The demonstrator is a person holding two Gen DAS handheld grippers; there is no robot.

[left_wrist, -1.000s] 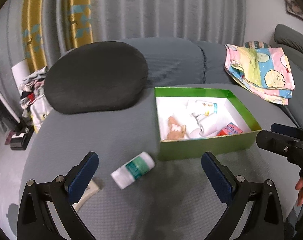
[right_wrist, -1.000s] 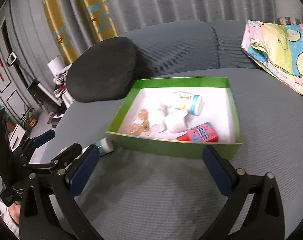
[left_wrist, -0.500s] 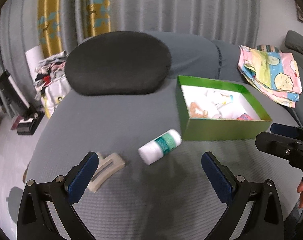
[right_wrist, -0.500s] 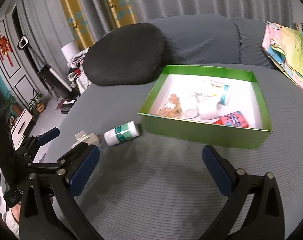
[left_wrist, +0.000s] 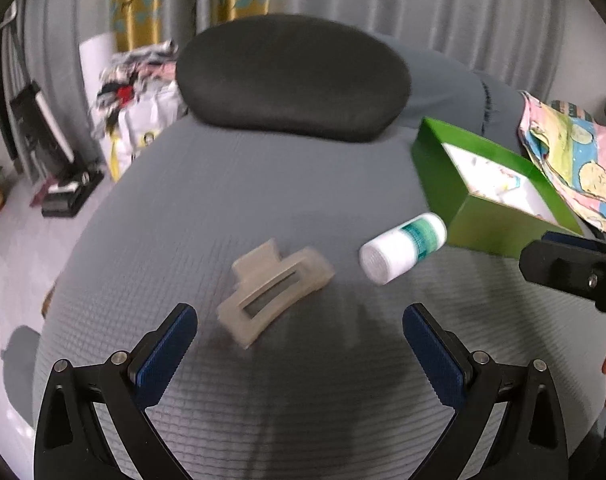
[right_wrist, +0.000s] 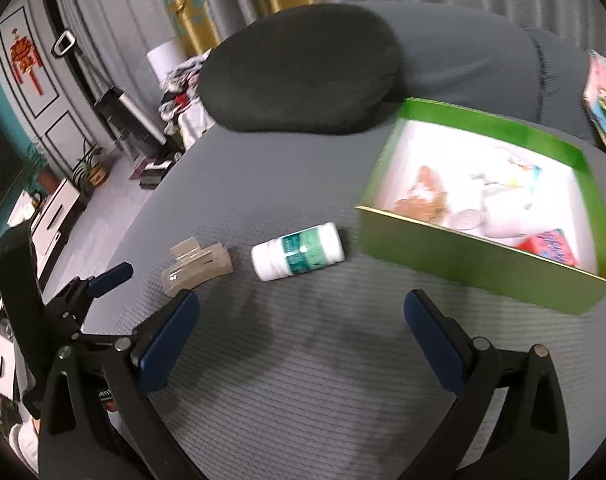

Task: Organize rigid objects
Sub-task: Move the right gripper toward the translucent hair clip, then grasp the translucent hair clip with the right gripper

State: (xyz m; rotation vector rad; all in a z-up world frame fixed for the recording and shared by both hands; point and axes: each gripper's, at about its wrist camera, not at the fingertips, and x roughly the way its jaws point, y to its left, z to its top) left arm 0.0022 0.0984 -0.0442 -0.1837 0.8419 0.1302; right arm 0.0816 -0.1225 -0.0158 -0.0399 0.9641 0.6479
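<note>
Left wrist view has the left gripper (left_wrist: 299,344) spread wide with nothing between its blue pads, hovering low over the grey sofa seat (left_wrist: 223,208). Right in front of it lies a translucent beige hair claw clip (left_wrist: 273,286), on its side, angled toward the near edge of the seat. Just beside it, toward the box, is a white pill bottle with a green label (left_wrist: 403,248), also lying down, its far end close to the green box (left_wrist: 491,228) but whether it touches I can't tell.

From the right wrist view, the right gripper (right_wrist: 301,342) is just as wide open and holding nothing, and the bottle (right_wrist: 299,256) sits ahead of it. The green box (right_wrist: 475,264) already holds a few bits, including a red carton and a couple of white containers, kinda blurry.

My guess: two items left to box up. The clip looks light, stiff plastic but springy at the hinge, so I'd pinch it across the long flat body, not the teeth or the tab end, or it may pop open or skid. The bottle is smooth and round, so it'll probably roll; squeeze across the middle of the label, square to its axis. Neither seems fragile, and the soft seat could let them sink a bit.
</note>
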